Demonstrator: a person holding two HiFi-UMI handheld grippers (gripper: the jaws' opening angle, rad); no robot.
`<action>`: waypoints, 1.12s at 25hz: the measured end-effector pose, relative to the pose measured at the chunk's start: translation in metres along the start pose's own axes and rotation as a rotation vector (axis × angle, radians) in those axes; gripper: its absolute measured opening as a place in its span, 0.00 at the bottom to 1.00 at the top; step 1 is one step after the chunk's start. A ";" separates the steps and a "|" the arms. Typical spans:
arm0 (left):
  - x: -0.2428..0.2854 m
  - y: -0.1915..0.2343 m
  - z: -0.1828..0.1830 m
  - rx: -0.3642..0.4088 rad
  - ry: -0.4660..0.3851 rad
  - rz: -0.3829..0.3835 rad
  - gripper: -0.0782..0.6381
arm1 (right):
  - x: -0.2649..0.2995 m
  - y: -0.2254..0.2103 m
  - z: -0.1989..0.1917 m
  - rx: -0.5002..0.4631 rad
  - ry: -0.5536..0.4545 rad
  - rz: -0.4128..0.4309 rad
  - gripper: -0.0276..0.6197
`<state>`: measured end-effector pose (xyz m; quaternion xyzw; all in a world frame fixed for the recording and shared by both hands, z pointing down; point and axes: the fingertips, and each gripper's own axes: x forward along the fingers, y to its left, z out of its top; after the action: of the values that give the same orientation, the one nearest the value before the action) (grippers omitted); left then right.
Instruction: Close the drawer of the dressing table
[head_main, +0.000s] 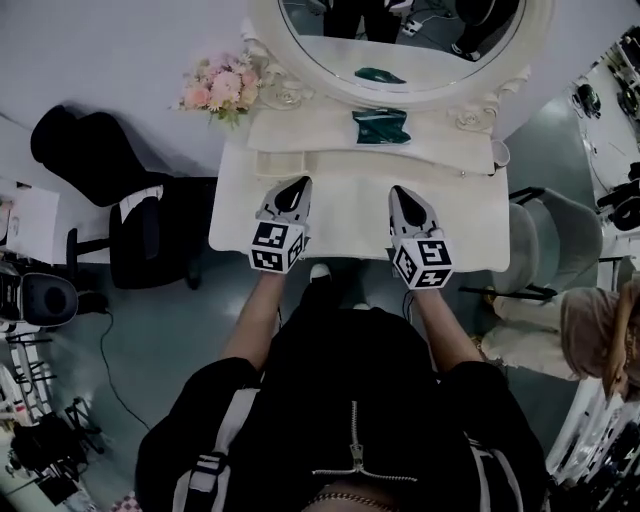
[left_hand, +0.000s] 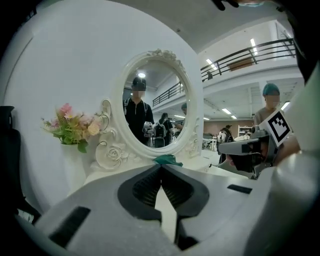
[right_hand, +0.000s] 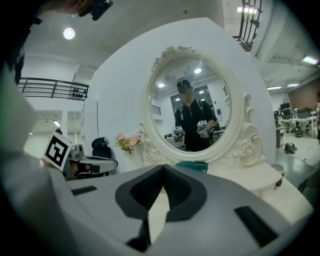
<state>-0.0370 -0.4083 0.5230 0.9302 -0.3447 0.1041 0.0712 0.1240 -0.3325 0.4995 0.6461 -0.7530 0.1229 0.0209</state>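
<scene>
The white dressing table (head_main: 240, 225) stands in front of me, its oval mirror (head_main: 400, 45) at the back. Under the upper shelf a shallow drawer (head_main: 370, 165) sticks out a little, a small knob (head_main: 462, 172) on its front. Both grippers hover over the tabletop with their tips close to the drawer front; contact cannot be told. My left gripper (head_main: 297, 186) (left_hand: 161, 166) is shut with nothing in it. My right gripper (head_main: 400, 192) (right_hand: 163, 166) is shut too, and empty. A green cloth (head_main: 380, 125) (left_hand: 167, 160) (right_hand: 192, 165) lies on the shelf.
A bunch of pink flowers (head_main: 220, 88) (left_hand: 72, 125) (right_hand: 127, 141) stands at the table's back left. A black chair (head_main: 140, 230) is to the left, a grey chair (head_main: 560, 240) to the right. A person (head_main: 600, 320) sits at the far right.
</scene>
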 end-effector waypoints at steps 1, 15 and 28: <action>0.005 0.007 0.003 0.005 0.000 -0.012 0.12 | 0.007 0.001 0.003 0.002 -0.003 -0.011 0.04; 0.041 0.046 0.008 0.014 0.017 -0.092 0.12 | 0.056 0.005 0.009 0.016 -0.001 -0.071 0.04; 0.050 0.063 -0.010 -0.018 0.067 -0.030 0.17 | 0.077 -0.005 0.012 0.009 0.024 -0.028 0.04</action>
<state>-0.0427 -0.4851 0.5488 0.9306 -0.3289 0.1312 0.0927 0.1183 -0.4098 0.5035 0.6550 -0.7431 0.1339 0.0287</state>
